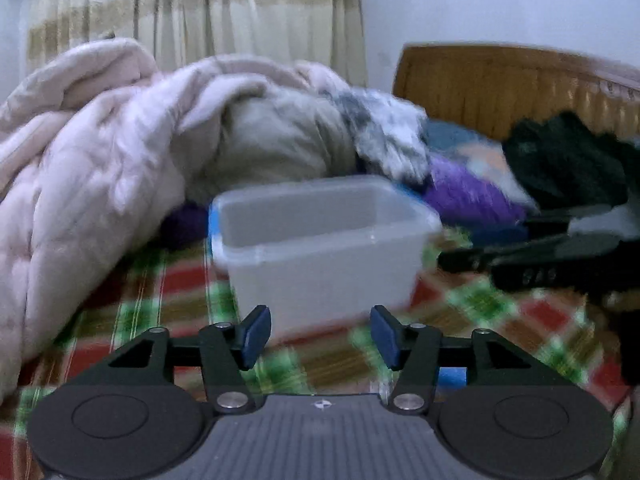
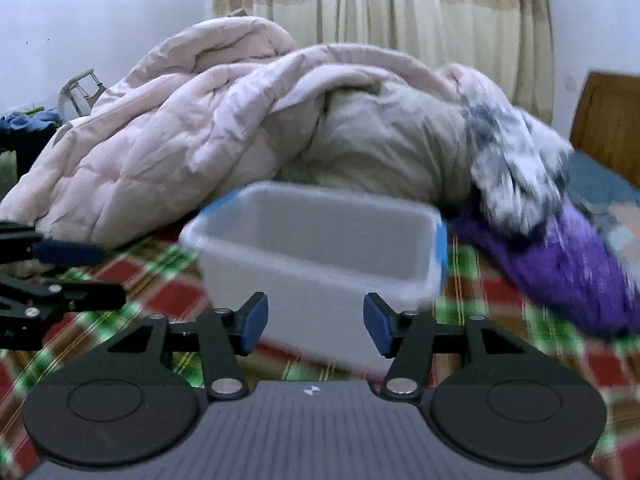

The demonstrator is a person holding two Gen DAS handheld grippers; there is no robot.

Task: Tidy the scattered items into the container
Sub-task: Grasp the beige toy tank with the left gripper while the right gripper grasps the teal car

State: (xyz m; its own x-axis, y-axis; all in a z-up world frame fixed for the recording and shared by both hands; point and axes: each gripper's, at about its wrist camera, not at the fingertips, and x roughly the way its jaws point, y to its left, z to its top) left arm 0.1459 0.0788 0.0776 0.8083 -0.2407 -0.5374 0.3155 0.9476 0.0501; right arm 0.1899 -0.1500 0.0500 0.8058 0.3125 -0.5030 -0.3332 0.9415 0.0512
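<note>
Left gripper (image 1: 320, 336): jaws stand wide apart, nothing between the blue pads (image 1: 255, 335). Right gripper (image 2: 316, 326): jaws likewise spread, nothing held.

Container (image 1: 320, 248): a translucent white plastic tub with a blue strip at one rim corner, standing upright on the checked bedspread (image 1: 500, 308). In the left wrist view it sits at twelve o'clock from the gripper, just beyond the fingertips, its near wall showing through the gap between the pads. No contact between pads and tub can be confirmed; both frames are blurred. In the right wrist view the tub (image 2: 320, 256) also sits at twelve o'clock, close ahead, with the near wall framed between the fingers. Its visible interior shows no contents; the floor of the tub is hidden by the near wall.

Each gripper appears in the other's view: the right one at three o'clock in the left wrist view (image 1: 532, 260), the left one at nine o'clock in the right wrist view (image 2: 52, 280). Both lie beside the tub, one on each flank.

Surroundings: a pink quilt (image 2: 180, 132) is heaped behind the tub from ten to twelve o'clock. A purple fuzzy fabric item (image 2: 572, 272) lies on the bedspread at two to three o'clock in the right wrist view, near the tub but apart from it. A grey-and-white mottled cloth (image 2: 512, 160) lies over its far end. A dark garment (image 1: 560, 160) lies at two o'clock in the left wrist view, before a wooden headboard (image 1: 500, 84). Striped curtains (image 2: 400, 4) hang behind.
</note>
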